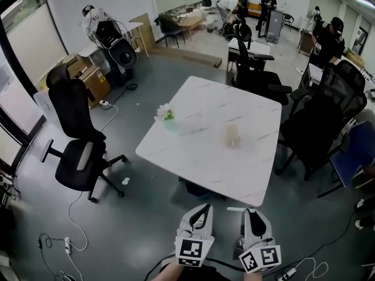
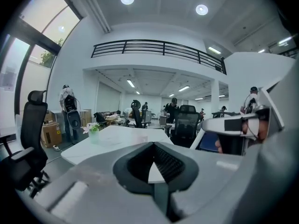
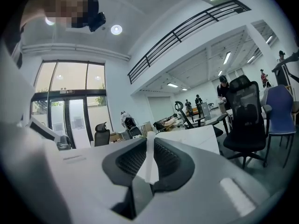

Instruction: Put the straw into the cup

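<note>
We see the right gripper (image 1: 249, 211) clamped on the white straw (image 3: 149, 164), which runs up between its pads in the right gripper view. The left gripper (image 1: 205, 206) has its jaws together with nothing in them. Both hang side by side just off the near edge of the white table (image 1: 205, 95). The cup (image 1: 233, 134) sits on the table, well apart from both. A small flower pot (image 1: 167, 117) stands to the cup's left.

Left gripper (image 1: 202, 208), right gripper (image 1: 251, 211): white shells, black-white marker cubes (image 1: 190, 253).
</note>
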Available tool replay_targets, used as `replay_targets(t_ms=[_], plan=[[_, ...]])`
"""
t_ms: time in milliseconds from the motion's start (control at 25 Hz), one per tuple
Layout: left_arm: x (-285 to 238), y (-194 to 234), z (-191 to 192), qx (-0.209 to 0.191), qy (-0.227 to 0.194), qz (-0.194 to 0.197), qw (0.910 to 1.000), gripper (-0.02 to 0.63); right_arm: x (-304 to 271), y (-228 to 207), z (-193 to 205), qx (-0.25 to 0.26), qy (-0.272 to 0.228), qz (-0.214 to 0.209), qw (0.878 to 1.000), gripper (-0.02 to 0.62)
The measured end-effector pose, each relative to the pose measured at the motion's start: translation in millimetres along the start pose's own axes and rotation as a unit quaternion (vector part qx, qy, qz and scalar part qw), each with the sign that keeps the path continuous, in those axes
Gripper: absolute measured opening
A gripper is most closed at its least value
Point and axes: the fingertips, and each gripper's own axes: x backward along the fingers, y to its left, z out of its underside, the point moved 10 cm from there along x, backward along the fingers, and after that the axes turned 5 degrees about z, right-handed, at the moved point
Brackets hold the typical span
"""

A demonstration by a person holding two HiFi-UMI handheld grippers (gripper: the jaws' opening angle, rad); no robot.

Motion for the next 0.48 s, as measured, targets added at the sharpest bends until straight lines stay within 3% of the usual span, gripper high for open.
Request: replay_targets(t_ms=[480], plan=[[-121, 95, -60, 0.003, 0.005, 0.028, 0.9996, 0.002, -153, -11, -45, 0.009, 0.004, 0.023, 1.0, 0.049]])
